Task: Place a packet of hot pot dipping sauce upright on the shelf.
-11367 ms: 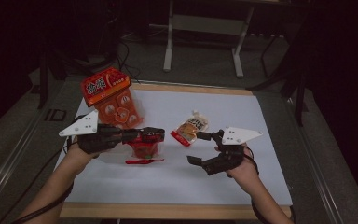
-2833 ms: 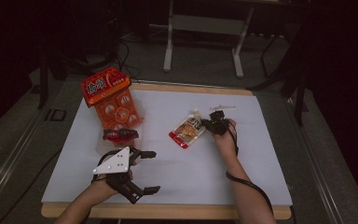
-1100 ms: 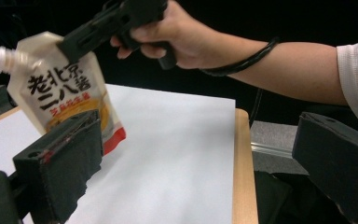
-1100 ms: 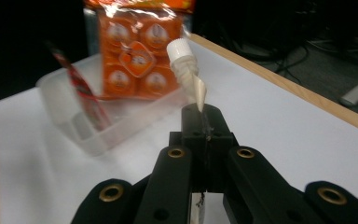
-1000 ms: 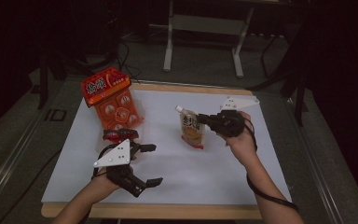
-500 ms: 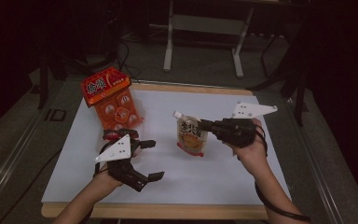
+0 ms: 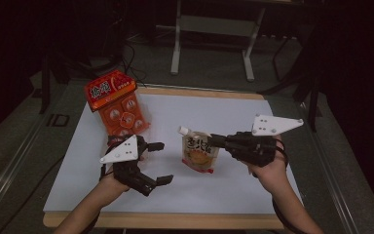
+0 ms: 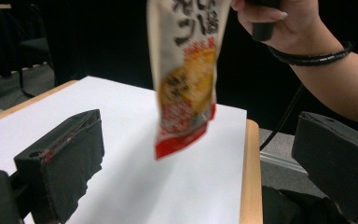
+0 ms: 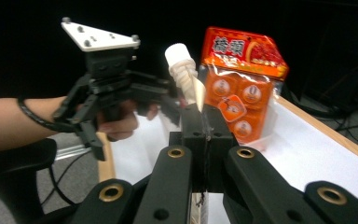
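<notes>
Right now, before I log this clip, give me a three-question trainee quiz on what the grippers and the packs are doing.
1. True or false: the right gripper is shut on the spouted pouch.
2. How do the left gripper's jaws stand? A) clamped on the pouch B) spread open, holding nothing C) shut on the orange pack
3. Fill in: the orange snack pack sits near the ____ left corner of the white table, seen from the person's side.

Key: 1 true, the jaws pinch its edge just below the white cap. 2 B. 3 far.
</notes>
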`<state>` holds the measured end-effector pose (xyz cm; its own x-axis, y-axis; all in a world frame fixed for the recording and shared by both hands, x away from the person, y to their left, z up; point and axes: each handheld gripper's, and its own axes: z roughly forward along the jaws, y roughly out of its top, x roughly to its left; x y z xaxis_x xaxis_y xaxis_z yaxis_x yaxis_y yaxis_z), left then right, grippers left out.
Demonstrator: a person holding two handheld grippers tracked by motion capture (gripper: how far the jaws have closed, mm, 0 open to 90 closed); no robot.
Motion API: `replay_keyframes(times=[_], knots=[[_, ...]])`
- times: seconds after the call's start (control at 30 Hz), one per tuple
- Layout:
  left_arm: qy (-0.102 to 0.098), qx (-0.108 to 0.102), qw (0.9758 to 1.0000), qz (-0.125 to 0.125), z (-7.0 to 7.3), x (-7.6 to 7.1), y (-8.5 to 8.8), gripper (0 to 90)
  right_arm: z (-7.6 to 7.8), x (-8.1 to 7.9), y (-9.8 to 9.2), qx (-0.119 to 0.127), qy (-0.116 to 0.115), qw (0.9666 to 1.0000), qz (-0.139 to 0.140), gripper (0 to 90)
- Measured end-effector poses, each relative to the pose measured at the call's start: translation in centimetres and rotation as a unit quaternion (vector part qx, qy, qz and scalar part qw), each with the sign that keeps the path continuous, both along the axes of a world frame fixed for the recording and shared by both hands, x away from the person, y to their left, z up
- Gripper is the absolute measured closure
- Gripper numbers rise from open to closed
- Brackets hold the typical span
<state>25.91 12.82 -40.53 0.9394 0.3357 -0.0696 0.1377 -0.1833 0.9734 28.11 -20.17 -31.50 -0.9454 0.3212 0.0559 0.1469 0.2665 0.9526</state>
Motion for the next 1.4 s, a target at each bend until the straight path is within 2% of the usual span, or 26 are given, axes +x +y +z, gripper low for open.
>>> replay_keyframes(times=[0.13, 0.43, 0.5, 0.63, 0.77, 0.8, 0.83, 0.87, 1.0, 1.23, 1.4], knots=[[-0.014, 0.006, 0.9998, -0.012, 0.6, 0.0, 0.0, 2.5, 0.2, -0.7, 0.3, 0.003, -0.002, 0.9999, 0.015, 90.0], [-0.026, -0.016, 0.9993, -0.023, 1.9, -0.1, -0.5, 5.4, 0.3, -1.9, 1.3, 0.008, -0.006, 0.999, 0.043, 90.0], [-0.033, -0.012, 0.9992, -0.019, 2.2, -0.3, -0.6, 13.9, 0.2, -2.0, 1.4, 0.007, -0.004, 0.9989, 0.047, 90.0], [-0.035, -0.012, 0.9992, -0.018, 2.5, -0.2, -0.8, 24.3, -0.4, -2.2, 1.9, 0.0, -0.001, 0.9986, 0.054, 90.0], [-0.04, -0.014, 0.9988, -0.023, 2.6, -0.2, -0.9, 43.0, -1.0, -2.2, 2.2, -0.003, 0.003, 0.9983, 0.057, 90.0], [-0.044, -0.011, 0.9988, -0.018, 2.6, -0.2, -1.0, 46.3, -1.1, -2.2, 2.3, -0.005, 0.004, 0.9983, 0.058, 90.0], [-0.045, -0.01, 0.9988, -0.02, 2.7, -0.1, -1.0, 48.9, -1.2, -2.2, 2.4, -0.006, 0.005, 0.9982, 0.059, 90.0], [-0.047, -0.008, 0.9985, -0.026, 2.7, -0.1, -0.9, 56.2, -1.2, -2.2, 2.5, -0.007, 0.005, 0.9982, 0.06, 90.0], [-0.05, 0.0, 0.9981, -0.036, 2.9, -0.3, -1.0, 69.4, -1.4, -2.1, 2.7, -0.013, 0.005, 0.9981, 0.06, 90.0], [-0.052, 0.026, 0.997, -0.051, 3.0, -0.2, -1.2, 82.1, -1.7, -1.9, 2.8, -0.016, 0.01, 0.9981, 0.059, 90.0], [-0.053, 0.024, 0.9965, -0.06, 3.1, -0.1, -1.1, 87.2, -1.7, -1.8, 2.7, -0.014, 0.013, 0.998, 0.061, 90.0]])
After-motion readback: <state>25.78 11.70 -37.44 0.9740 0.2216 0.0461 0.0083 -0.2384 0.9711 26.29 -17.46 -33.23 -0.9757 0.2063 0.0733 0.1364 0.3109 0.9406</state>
